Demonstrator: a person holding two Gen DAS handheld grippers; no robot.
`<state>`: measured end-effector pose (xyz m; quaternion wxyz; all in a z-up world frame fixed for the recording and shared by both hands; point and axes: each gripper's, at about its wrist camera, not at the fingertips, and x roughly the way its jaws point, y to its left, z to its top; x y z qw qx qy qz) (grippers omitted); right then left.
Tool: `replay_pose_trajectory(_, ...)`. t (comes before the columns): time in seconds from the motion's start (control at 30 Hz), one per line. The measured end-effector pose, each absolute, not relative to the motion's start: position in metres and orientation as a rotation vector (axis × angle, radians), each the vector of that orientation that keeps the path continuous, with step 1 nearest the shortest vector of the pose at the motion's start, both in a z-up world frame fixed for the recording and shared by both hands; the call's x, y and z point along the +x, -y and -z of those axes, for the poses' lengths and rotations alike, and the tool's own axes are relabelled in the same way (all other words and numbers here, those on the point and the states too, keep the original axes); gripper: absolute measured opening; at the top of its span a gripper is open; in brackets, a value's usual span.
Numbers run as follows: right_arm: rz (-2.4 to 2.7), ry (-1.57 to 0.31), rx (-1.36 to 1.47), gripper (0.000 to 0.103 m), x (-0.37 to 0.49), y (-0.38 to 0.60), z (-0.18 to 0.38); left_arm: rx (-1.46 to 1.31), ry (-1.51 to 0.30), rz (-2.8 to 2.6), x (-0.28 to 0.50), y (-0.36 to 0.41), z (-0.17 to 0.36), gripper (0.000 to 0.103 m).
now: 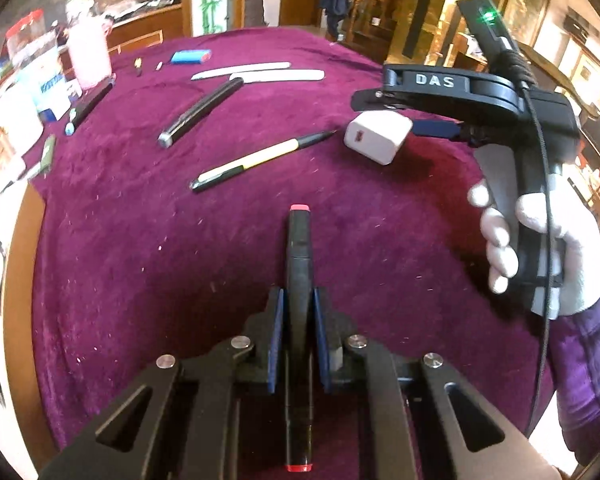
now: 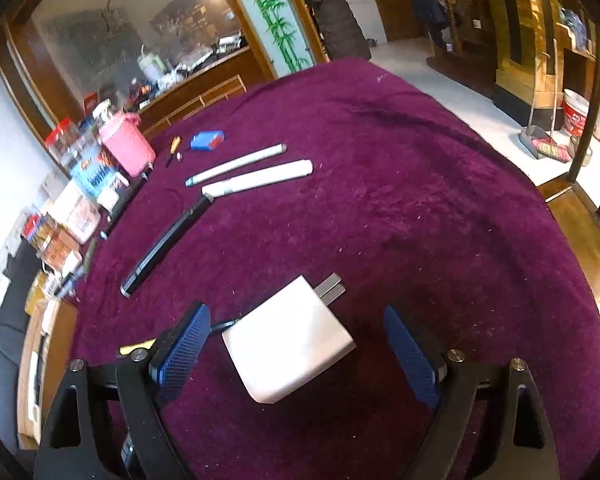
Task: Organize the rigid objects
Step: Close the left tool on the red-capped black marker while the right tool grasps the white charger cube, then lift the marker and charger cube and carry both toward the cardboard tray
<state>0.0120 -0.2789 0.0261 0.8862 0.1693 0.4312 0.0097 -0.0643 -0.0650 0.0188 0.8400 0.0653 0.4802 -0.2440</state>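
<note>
Left tongs (image 1: 299, 320) clamped on a black marker with red end caps (image 1: 299, 248), blue pads pressed against its barrel from both sides, far red tip poking out ahead of the fingertips over the plum velvet tabletop (image 1: 140, 260). Ahead and to the left of these tongs, a yellow-and-black pen (image 1: 256, 158) lying flat at a slant; further out, a long black bar with a silver end (image 1: 200, 114), then two white flat sticks (image 1: 260, 72) side by side and a small blue box (image 1: 191, 57) at the far edge.

Right tongs (image 2: 296, 348) standing wide apart, straddling a white square plug-in charger (image 2: 290, 344) with two metal prongs pointing away; blue pads (image 2: 184, 344) clear of its sides, not touching. Charger resting on the velvet between the fingers. Seen from the left wrist, the same charger (image 1: 378, 136) under the right tongs (image 1: 384, 116), held by a white-gloved hand (image 1: 540, 248) in a purple sleeve (image 1: 588, 360).

Beyond and left of the right tongs, a pink woven basket (image 2: 127, 143) and stacked boxes (image 2: 76, 208) along the tabletop edge.
</note>
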Motion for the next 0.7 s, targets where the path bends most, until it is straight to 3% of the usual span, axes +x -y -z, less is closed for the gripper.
replay_pose_trajectory(0.2,-0.018,-0.929,0.244,0.094,0.016,0.262,-0.02,0.183,-0.965,0.515,-0.067,0.08,-0.019,0.027)
replay_pose_trajectory(0.27,-0.023,-0.931,0.237,0.095,0.017,0.261,-0.019,0.183,-0.964,0.518,-0.068,0.079,-0.019,0.027)
replay_pose_trajectory(0.37,-0.029,-0.929,0.247,0.095,0.017,0.262,-0.02,0.15,-0.975,0.52,-0.067,0.07,-0.019,0.015)
replay_pose_trajectory(0.7,-0.033,-0.93,0.242,0.096,0.015,0.264,-0.019,0.039,-0.98,0.53,-0.075,0.047,-0.031,0.015)
